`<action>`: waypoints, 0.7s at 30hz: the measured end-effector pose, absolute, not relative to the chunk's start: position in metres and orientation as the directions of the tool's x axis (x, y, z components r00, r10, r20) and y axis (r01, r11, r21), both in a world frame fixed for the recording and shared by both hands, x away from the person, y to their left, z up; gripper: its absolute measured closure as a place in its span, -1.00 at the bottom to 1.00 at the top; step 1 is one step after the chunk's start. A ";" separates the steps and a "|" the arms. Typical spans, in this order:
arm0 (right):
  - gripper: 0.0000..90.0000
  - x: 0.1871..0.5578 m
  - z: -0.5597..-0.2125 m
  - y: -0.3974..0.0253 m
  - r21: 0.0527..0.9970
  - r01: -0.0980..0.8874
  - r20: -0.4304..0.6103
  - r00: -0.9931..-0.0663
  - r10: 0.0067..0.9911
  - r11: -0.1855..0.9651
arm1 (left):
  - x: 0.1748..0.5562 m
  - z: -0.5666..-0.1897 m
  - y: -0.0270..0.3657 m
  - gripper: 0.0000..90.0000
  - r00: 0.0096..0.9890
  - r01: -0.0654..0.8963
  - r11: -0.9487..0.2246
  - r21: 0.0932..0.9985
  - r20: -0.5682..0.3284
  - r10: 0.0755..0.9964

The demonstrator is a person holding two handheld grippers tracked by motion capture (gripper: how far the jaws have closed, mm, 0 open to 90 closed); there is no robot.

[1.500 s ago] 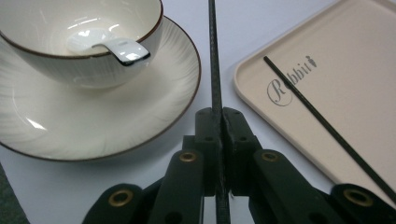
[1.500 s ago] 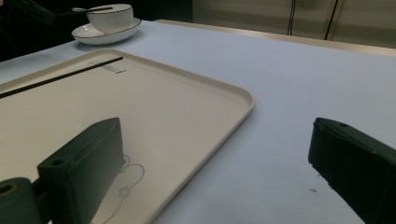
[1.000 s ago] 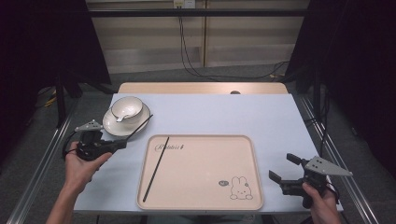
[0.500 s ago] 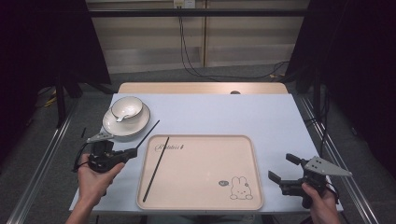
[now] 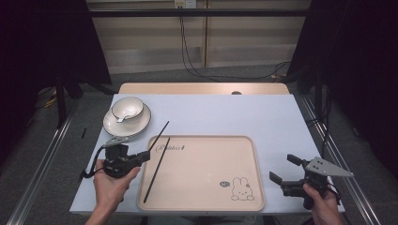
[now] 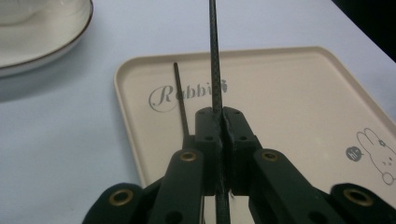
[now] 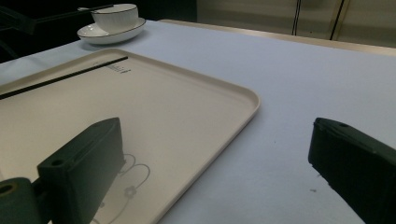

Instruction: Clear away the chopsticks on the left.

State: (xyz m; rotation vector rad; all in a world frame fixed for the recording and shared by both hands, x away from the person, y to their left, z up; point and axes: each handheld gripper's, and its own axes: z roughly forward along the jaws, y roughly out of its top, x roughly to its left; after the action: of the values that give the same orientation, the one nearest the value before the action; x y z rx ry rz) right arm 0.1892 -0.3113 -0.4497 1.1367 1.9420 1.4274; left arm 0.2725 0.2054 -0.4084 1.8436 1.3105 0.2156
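My left gripper (image 5: 144,155) is shut on a thin black chopstick (image 5: 159,135), which points up and away over the left rim of the beige rabbit tray (image 5: 206,178). In the left gripper view the jaws of my left gripper (image 6: 223,116) are pressed together on that chopstick (image 6: 214,70). A second chopstick (image 6: 181,100) lies flat on the tray (image 6: 289,93) just beside them, and the high view shows it lying (image 5: 157,171) along the tray's left side. My right gripper (image 5: 284,168) stands open to the right of the tray, holding nothing, and its gripper (image 7: 219,163) jaws are spread wide.
A white bowl (image 5: 126,107) with a spoon in it sits on a white plate (image 5: 141,123) at the back left, just beyond the tray's corner. The pale table (image 5: 263,117) runs to edges close beside both hands. Cables hang behind the table.
My left gripper has moved from beside the plate, rightward and nearer, to the tray's left edge, carrying the chopstick. The right gripper has stayed where it was.
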 end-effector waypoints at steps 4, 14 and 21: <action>-0.94 0.189 -0.450 -0.312 0.932 0.343 0.099 -0.542 0.834 0.113 | 0.271 -0.419 0.194 0.91 0.423 0.715 -0.099 0.692 -0.315 0.850; -0.94 0.190 -0.450 -0.311 0.932 0.343 0.097 -0.542 0.835 0.114 | 0.276 -0.436 0.175 0.91 0.394 0.751 -0.116 0.650 -0.301 0.868; -0.94 0.190 -0.450 -0.311 0.932 0.343 0.097 -0.548 0.831 0.118 | 0.269 -0.449 0.169 0.91 0.369 0.772 -0.128 0.623 -0.275 0.888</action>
State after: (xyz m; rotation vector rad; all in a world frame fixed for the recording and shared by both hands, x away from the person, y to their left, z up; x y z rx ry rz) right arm 0.1897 -0.3106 -0.4501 1.1345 1.9484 1.4265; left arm 0.2691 0.1689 -0.4490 1.9275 1.4355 0.2101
